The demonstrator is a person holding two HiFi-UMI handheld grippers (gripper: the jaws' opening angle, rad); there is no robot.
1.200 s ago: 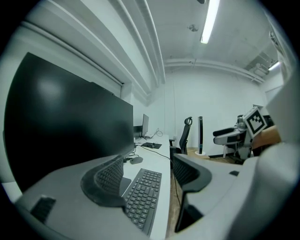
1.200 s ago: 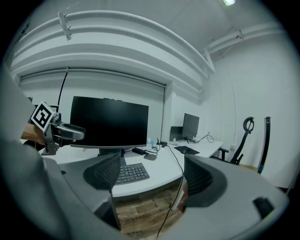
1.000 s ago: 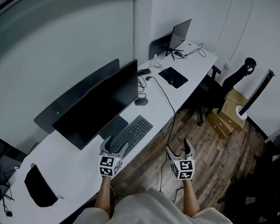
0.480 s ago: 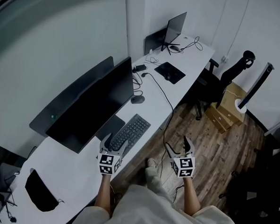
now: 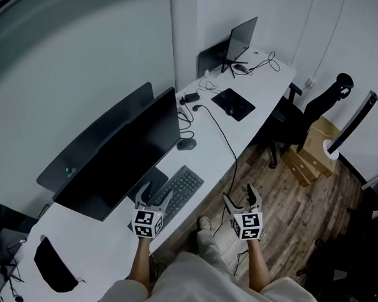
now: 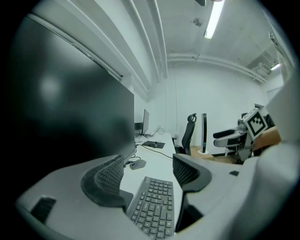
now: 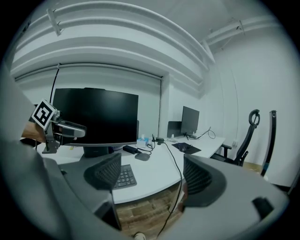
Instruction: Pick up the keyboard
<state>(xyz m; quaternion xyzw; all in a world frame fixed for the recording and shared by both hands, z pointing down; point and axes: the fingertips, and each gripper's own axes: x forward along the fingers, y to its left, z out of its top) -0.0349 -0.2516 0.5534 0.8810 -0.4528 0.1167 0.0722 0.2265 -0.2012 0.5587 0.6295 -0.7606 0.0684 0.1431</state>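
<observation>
Plainly an office. Shown by a long white desk with a wide dark monitor, a keyboard near its front edge and a mouse behind; by a second monitor and a black mouse pad toward the far end; by a black swivel chair on wood flooring; by tube lighting overhead.

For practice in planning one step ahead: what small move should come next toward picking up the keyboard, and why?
Probably lower the left gripper onto the near end of the keyboard: its open fingers hover empty above the keys, while the right gripper hangs beyond the desk edge.
</observation>
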